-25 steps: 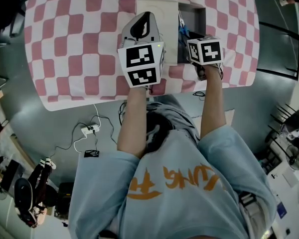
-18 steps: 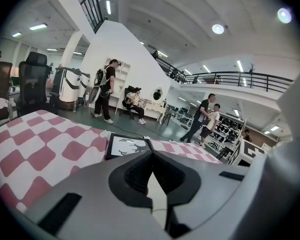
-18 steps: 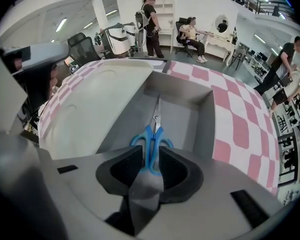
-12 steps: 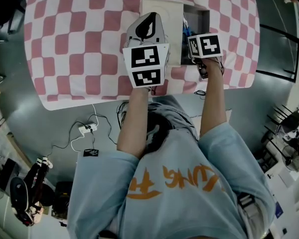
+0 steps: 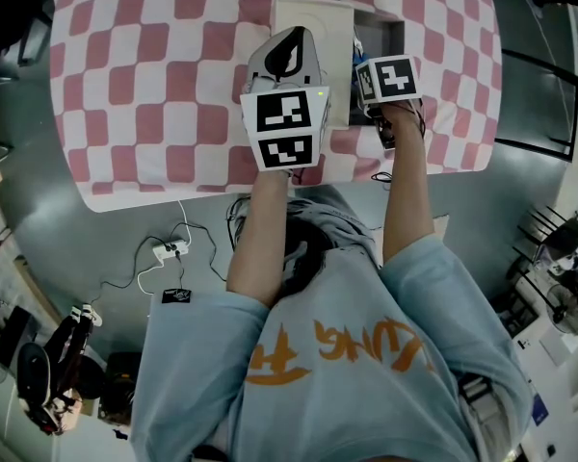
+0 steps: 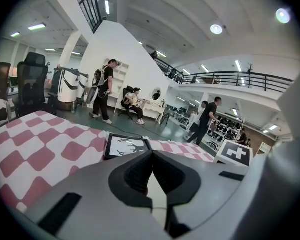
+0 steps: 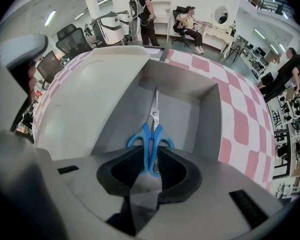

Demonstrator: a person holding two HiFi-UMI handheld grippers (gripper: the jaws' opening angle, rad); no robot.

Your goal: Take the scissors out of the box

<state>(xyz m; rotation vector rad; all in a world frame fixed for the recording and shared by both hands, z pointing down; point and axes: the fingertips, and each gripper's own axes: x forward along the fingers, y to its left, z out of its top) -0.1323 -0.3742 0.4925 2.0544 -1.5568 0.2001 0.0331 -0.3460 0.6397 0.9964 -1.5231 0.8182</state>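
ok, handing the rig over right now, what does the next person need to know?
Left hand-held gripper: jaws together, empty, above the open lid.
Right hand-held gripper: shut on the blue handles of the scissors.
Scissors: blades point into the grey box; not yet out of it.
Done: lid open, scissors grasped.
Left: lift the scissors up and clear of the box.

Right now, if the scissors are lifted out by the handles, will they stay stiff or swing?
Probably rigid: the scissors have closed metal blades. Held only at the handle ends by the right gripper, they may pivot downward.
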